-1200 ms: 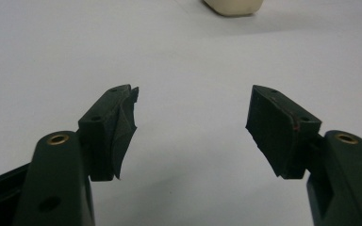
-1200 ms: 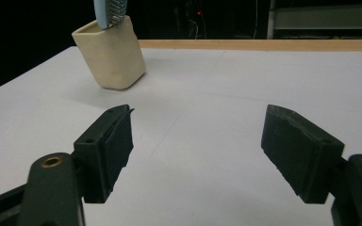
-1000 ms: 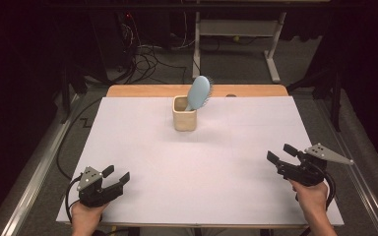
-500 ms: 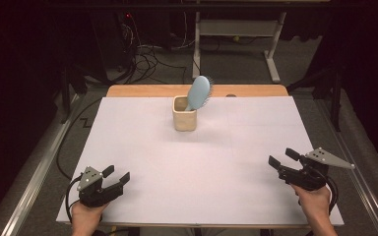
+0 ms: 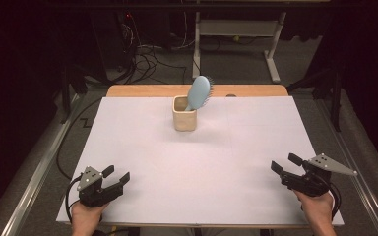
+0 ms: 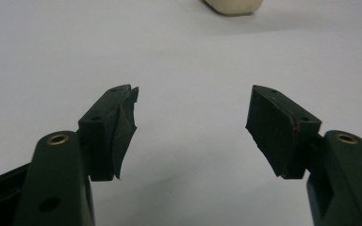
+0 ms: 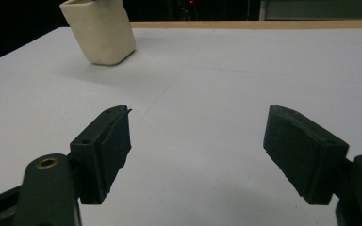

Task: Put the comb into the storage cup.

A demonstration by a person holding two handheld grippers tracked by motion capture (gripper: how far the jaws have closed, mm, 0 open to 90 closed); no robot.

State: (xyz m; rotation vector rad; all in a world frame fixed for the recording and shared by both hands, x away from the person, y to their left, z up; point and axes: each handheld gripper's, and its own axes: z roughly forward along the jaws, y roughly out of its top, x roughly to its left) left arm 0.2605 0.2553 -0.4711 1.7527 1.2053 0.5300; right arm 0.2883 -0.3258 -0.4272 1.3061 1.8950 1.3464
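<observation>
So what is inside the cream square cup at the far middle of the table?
A light blue oval hairbrush stands in the cream square cup, head up and leaning right, bristles along its right edge. Its handle is hidden by the cup's wall, as is anything else inside.

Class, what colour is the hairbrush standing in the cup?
Light blue; the hairbrush shows best in the high view, leaning in the cream cup.

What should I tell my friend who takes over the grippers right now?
Left gripper: open, holding nothing, at the near left corner of the white table.
Right gripper: open, holding nothing, at the near right corner.
Things: the blue hairbrush stands tilted, handle down, in the cream cup near the far middle of the table.
Done: the brush sits in the cup, and no gripper touches either.
Left: probably nothing but to keep clear, unless the brush must come out.
</observation>
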